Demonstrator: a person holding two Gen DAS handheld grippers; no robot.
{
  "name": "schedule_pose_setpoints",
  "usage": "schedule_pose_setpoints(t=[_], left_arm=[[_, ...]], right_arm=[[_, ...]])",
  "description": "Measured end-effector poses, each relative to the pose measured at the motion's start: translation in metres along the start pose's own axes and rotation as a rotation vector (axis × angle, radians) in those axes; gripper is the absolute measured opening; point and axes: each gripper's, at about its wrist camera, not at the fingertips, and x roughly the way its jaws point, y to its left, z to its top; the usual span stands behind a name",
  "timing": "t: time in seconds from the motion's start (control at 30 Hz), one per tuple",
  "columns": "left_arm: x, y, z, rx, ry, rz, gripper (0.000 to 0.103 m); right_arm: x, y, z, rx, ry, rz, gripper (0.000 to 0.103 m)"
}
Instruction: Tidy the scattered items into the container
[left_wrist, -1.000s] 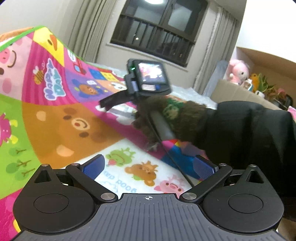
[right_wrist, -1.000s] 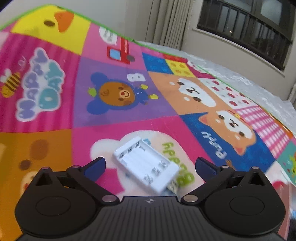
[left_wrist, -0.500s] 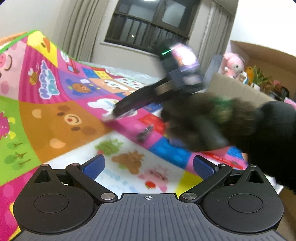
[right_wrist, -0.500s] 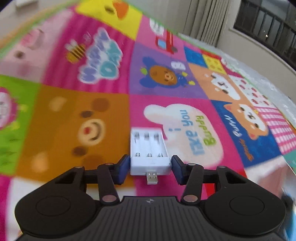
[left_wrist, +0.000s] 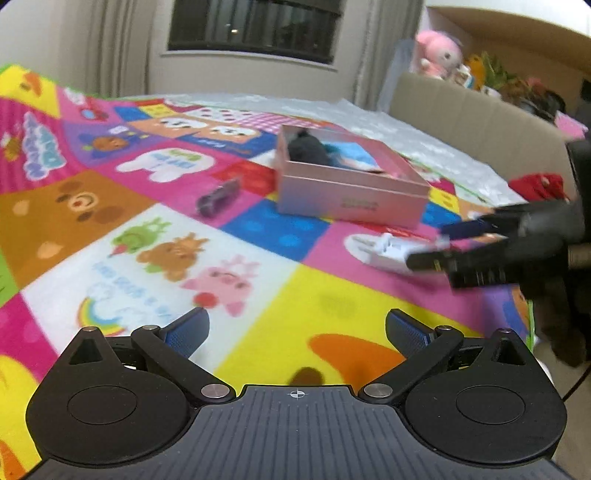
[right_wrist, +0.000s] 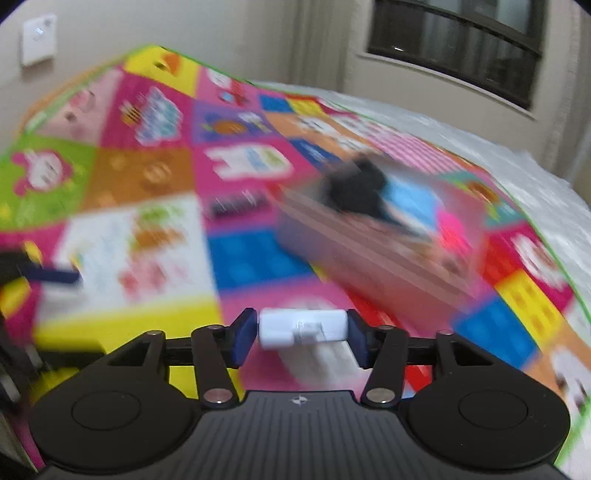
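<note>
You are working over a bright cartoon-patterned play mat (left_wrist: 258, 236) that is covering the surface, with a crinkled clear plastic sheet (left_wrist: 424, 133) lying past its far edge. A pink open box (left_wrist: 347, 199) is sitting on the mat, and a small dark purple object (left_wrist: 218, 197) is lying just to the box's left. A red cloth item (left_wrist: 537, 186) is resting to the right of the box, well apart from it.

the mat (left_wrist: 332, 306) lies bare ahead of the left gripper (left_wrist: 295, 328). the pink box (left_wrist: 351, 199) stands at twelve o'clock, a small dark item (left_wrist: 218, 195) at eleven.
</note>
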Motion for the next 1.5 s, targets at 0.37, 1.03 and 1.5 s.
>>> schedule_pose_setpoints(t=[0.37,1.03,1.5], left_arm=[[0.030,-0.022,0.011,0.094,0.015,0.065,0.103],[0.161,0.030,0.092,0.179,0.006,0.354,0.051],[0.069,-0.023,0.024,0.163,0.046,0.001,0.030]], right_arm=[[-0.004,-0.029,-0.063,-0.037,-0.076,-0.374,0.092],[-0.006,-0.022,-0.117,0.298,-0.250,-0.163,0.103],[-0.005,-0.019,-0.115,0.277,-0.237,-0.180,0.103]])
